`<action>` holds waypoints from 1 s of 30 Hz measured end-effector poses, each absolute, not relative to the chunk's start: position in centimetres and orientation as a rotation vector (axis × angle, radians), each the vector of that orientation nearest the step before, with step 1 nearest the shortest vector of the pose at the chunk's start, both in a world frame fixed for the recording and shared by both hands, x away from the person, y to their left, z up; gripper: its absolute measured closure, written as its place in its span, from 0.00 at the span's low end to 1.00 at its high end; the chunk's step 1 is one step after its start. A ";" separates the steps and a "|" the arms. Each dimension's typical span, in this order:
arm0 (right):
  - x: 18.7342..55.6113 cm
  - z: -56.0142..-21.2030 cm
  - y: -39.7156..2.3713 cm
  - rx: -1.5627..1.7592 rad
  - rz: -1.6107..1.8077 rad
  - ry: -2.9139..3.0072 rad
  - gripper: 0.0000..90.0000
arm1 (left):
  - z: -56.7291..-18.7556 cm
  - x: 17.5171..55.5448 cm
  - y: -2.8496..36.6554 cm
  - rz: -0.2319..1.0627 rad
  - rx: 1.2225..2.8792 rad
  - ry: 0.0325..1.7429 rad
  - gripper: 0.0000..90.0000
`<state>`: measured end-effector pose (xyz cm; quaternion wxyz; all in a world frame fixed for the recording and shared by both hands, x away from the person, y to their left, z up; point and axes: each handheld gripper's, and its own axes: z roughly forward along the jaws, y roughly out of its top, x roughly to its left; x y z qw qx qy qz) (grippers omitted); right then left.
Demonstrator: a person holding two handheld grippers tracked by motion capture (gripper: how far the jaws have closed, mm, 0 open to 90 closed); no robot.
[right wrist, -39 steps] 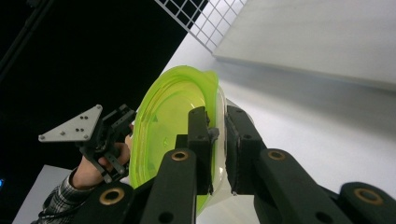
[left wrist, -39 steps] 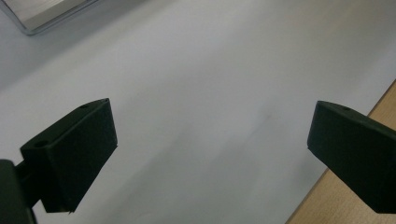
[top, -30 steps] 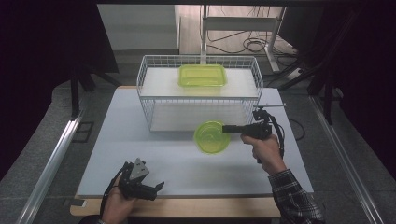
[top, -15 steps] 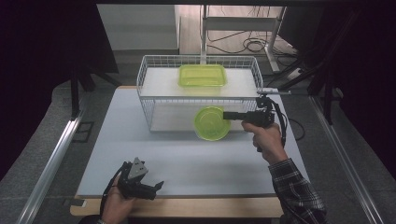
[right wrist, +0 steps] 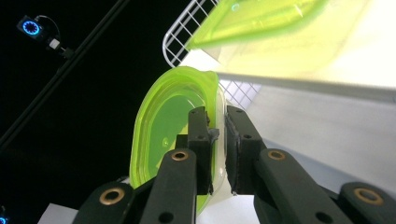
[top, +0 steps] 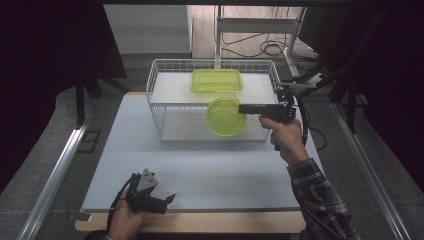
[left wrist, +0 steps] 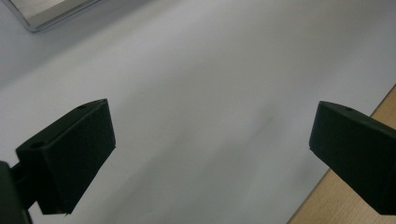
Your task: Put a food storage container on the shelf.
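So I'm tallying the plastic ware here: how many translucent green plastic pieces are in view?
2. A rectangular translucent green plastic container rests at the back of the white wire basket; a round green plastic lid is gripped at its rim by the right tongs, near the basket's front wall.

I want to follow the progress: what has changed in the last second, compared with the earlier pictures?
The right hand-held gripper, still shut on the rim of the round green container, has lifted it from low in front of the wire basket up toward the basket's top edge. The left hand-held gripper stayed open at the table's near edge, and the rectangular green container stayed in the basket.
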<state>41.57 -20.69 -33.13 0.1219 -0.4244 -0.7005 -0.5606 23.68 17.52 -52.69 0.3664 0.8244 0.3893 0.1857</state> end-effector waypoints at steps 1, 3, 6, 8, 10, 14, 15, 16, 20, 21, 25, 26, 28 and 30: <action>41.6 -32.8 -20.6 -1.240 -1.640 -2.042 0.90 | -52.7 23.7 17.5 0.477 2.120 1.000 0.00; 41.8 -32.3 -20.4 -1.241 -1.651 -2.040 0.90 | -52.7 23.7 17.5 0.477 2.120 0.999 0.00; 42.1 -31.5 -20.1 -1.243 -1.665 -2.042 0.90 | -52.7 23.7 17.5 0.475 2.122 0.998 0.00; 42.2 -31.0 -20.0 -1.246 -1.669 -2.053 0.90 | -52.7 23.7 17.5 0.472 2.122 0.996 0.00; 42.4 -30.6 -19.9 -1.257 -1.683 -2.051 0.90 | -52.7 23.7 17.5 0.471 2.123 0.996 0.00; 42.9 -29.9 -19.8 -1.275 -1.708 -2.021 0.90 | -52.7 23.7 17.4 0.472 2.125 0.994 0.00; 43.0 -29.7 -19.8 -1.279 -1.713 -2.017 0.90 | -52.7 23.7 17.4 0.472 2.126 0.994 0.00; 43.2 -29.5 -19.7 -1.285 -1.720 -2.014 0.90 | -52.7 23.7 17.4 0.471 2.128 0.994 0.00; 43.7 -28.6 -19.3 -1.303 -1.736 -2.017 0.90 | -52.8 23.7 17.4 0.465 2.132 0.997 0.00; 43.9 -28.4 -19.2 -1.308 -1.741 -2.019 0.90 | -52.8 23.7 17.4 0.466 2.133 0.995 0.00; 44.6 -27.7 -19.0 -1.340 -1.760 -2.018 0.90 | -52.7 23.6 17.4 0.467 2.131 0.996 0.00; 44.8 -27.5 -18.9 -1.350 -1.764 -2.021 0.90 | -52.7 23.6 17.4 0.466 2.130 0.996 0.00; 45.2 -27.2 -18.7 -1.369 -1.767 -2.016 0.90 | -52.7 23.6 17.4 0.467 2.129 0.995 0.00; 45.5 -27.0 -18.5 -1.380 -1.771 -2.011 0.90 | -52.7 23.6 17.4 0.465 2.127 0.997 0.00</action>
